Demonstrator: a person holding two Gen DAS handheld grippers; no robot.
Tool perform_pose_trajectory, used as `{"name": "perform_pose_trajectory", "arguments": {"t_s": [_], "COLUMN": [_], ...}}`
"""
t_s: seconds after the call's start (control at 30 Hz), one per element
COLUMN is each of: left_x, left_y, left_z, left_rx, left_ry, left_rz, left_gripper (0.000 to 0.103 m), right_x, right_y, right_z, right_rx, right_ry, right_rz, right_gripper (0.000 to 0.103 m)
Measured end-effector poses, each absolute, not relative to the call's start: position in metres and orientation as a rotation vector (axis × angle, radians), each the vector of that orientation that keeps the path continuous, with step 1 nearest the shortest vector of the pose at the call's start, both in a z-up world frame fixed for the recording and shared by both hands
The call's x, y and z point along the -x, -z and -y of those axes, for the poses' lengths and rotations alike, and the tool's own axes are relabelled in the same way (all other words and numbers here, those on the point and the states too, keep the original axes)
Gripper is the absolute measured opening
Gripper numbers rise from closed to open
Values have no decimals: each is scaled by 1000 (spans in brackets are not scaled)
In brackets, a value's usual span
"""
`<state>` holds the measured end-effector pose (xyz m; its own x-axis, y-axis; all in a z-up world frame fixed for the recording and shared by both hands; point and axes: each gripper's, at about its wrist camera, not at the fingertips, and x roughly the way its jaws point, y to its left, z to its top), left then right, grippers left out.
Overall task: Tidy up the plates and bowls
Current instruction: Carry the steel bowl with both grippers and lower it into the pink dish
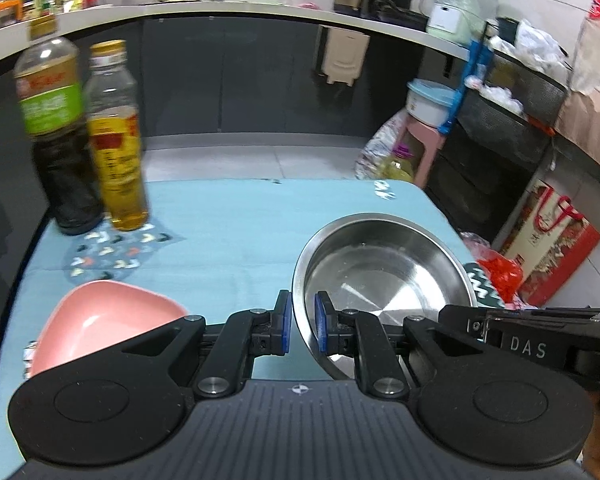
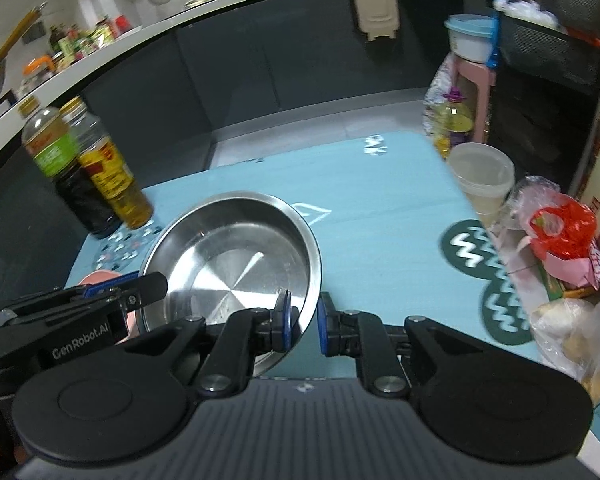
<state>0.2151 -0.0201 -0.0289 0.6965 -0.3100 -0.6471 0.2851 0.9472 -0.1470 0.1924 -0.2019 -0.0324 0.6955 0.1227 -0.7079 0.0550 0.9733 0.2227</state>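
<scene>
Steel bowl (image 1: 384,280) held above blue tablecloth (image 1: 236,232), gripped from two sides. Left gripper (image 1: 302,322) jaws nearly closed, pinching bowl's left rim between blue pads. Right gripper (image 2: 303,322) jaws likewise clamped on bowl's right rim. Pink bowl (image 1: 100,320) on cloth just left of steel bowl. Dark sauce bottle (image 1: 56,140) and yellow oil bottle (image 1: 118,140) upright together at far left corner.

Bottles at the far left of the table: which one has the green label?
The dark-liquid bottle, standing leftmost. Its neighbour, the golden-oil bottle beside it on the right, carries a yellow and red label instead.
</scene>
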Motion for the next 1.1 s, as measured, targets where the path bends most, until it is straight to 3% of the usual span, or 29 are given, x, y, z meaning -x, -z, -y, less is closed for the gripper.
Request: {"name": "perform_pose_trajectory", "arguments": {"t_s": [1.1], "left_x": [-232], "left_y": [70], "left_z": [-115], "left_rx": [158], "left_ry": [112], "left_rz": [-787], "left_gripper": [12], "right_x": [-235], "right_y": [52], "right_z": [62], "right_rx": [-52], "right_ry": [-206], "right_rz": [-904], "right_gripper": [8]}}
